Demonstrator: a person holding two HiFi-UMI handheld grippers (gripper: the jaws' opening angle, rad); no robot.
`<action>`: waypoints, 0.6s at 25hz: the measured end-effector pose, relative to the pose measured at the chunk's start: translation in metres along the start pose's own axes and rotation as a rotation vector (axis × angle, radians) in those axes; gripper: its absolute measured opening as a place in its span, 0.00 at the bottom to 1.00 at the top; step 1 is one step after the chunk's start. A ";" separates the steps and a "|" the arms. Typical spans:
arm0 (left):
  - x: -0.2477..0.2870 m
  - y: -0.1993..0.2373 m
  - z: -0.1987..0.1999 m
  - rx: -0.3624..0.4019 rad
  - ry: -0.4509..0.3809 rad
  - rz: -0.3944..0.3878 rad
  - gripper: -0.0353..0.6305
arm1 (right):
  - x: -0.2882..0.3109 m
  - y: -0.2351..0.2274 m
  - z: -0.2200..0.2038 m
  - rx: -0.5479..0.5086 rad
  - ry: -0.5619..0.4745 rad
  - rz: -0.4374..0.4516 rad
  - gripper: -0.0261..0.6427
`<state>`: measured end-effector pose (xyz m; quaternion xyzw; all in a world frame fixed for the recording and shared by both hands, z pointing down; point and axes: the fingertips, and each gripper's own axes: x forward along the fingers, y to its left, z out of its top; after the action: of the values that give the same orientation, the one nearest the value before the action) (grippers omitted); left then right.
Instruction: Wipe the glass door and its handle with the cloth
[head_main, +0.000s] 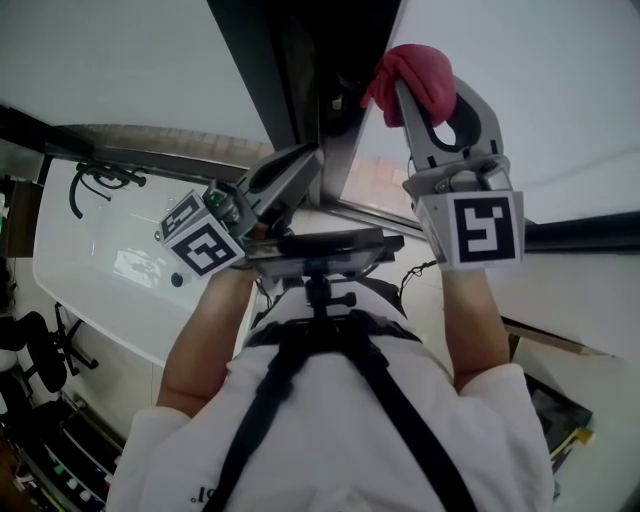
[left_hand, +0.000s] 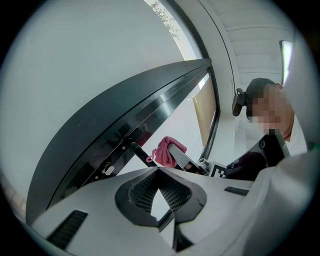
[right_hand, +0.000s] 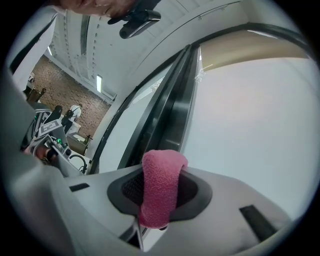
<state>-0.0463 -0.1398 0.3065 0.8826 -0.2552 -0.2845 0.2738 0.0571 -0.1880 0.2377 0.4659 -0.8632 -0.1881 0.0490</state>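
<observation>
A pink cloth (head_main: 415, 72) is bunched between the jaws of my right gripper (head_main: 425, 88), which is shut on it. In the right gripper view the cloth (right_hand: 160, 186) drapes over the jaws, facing the frosted glass pane (right_hand: 250, 120) beside the door's dark frame (right_hand: 172, 115). In the left gripper view the cloth (left_hand: 164, 151) sits right at the end of the black lever handle (left_hand: 138, 151); whether it touches is unclear. My left gripper (head_main: 303, 167) is shut and holds nothing, its tips close to the dark frame (head_main: 300, 70) below the handle.
A white table (head_main: 90, 265) with a black cable (head_main: 95, 180) lies lower left, and black chairs (head_main: 30, 345) stand beside it. A box (head_main: 555, 410) sits on the floor at lower right. A brick wall with distant people (right_hand: 75, 112) shows past the door.
</observation>
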 end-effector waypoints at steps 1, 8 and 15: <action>0.000 0.000 -0.001 0.003 0.002 0.003 0.04 | -0.001 0.002 -0.002 0.005 0.000 0.005 0.19; -0.003 0.003 -0.008 0.026 0.017 0.034 0.04 | -0.011 0.010 -0.016 0.036 0.022 0.037 0.19; -0.007 0.003 -0.010 0.022 0.015 0.039 0.04 | -0.014 0.016 -0.027 0.058 0.044 0.052 0.19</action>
<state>-0.0455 -0.1342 0.3180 0.8825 -0.2734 -0.2698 0.2714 0.0593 -0.1761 0.2697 0.4487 -0.8787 -0.1517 0.0593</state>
